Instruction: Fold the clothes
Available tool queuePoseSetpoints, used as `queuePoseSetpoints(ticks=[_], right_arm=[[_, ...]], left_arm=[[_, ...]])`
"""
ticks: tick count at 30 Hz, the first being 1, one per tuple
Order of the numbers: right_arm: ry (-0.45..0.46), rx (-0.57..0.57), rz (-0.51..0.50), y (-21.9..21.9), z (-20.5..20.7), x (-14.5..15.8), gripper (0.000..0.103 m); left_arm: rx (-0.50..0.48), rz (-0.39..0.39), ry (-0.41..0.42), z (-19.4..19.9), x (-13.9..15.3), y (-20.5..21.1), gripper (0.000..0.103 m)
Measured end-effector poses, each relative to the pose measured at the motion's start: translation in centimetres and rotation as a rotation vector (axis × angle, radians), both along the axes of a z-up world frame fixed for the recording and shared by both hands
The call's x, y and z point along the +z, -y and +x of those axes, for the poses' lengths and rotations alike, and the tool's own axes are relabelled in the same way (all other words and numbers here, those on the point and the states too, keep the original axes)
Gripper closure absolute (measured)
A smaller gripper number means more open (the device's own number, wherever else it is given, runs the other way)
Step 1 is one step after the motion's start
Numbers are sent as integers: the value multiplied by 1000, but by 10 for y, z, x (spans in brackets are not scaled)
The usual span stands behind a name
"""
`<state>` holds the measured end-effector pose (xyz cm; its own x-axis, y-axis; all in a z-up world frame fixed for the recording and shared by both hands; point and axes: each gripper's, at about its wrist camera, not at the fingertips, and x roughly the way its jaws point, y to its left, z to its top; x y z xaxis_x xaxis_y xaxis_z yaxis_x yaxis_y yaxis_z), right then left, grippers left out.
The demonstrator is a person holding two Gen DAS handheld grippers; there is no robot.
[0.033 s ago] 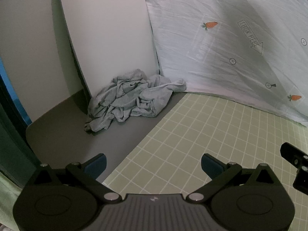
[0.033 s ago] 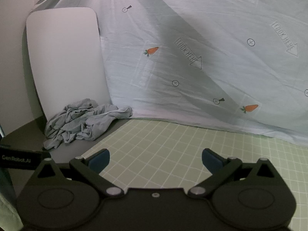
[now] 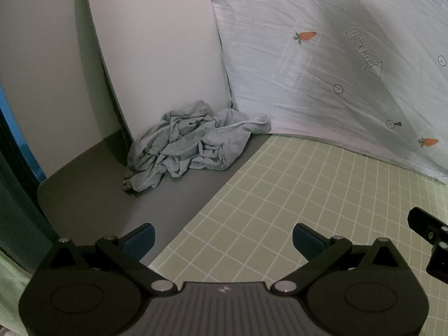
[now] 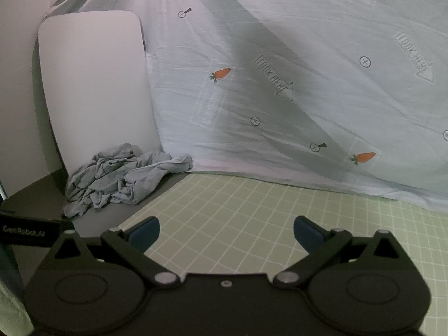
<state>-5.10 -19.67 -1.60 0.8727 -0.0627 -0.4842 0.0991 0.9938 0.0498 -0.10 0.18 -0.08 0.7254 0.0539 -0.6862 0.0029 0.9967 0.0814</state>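
Observation:
A crumpled grey garment (image 3: 190, 142) lies in a heap on the dark grey tabletop (image 3: 92, 193), at the foot of a leaning white board. In the right wrist view the same garment (image 4: 120, 176) is at the far left. My left gripper (image 3: 224, 238) is open and empty, well short of the garment, over the edge where the green grid mat (image 3: 280, 196) meets the grey surface. My right gripper (image 4: 226, 231) is also open and empty, over the mat (image 4: 252, 210). Neither gripper touches the cloth.
A white rounded board (image 3: 156, 56) leans against the wall behind the garment. A pale sheet printed with carrots and arrows (image 3: 322, 70) hangs along the back, its hem reaching the mat. Part of the other gripper's body (image 3: 431, 238) shows at the right edge.

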Motion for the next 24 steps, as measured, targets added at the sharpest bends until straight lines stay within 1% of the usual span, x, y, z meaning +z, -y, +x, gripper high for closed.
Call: queuePoseSetpoints(ticks=[10,24], right_arm=[[6,-10,12,-2,1,0,0],[-3,-6,10,5,3,-2,0]], left_arm=[[-7,-2,5,-5,-11,-9,0],[-8,7,-9,-5,-13,-5,0]])
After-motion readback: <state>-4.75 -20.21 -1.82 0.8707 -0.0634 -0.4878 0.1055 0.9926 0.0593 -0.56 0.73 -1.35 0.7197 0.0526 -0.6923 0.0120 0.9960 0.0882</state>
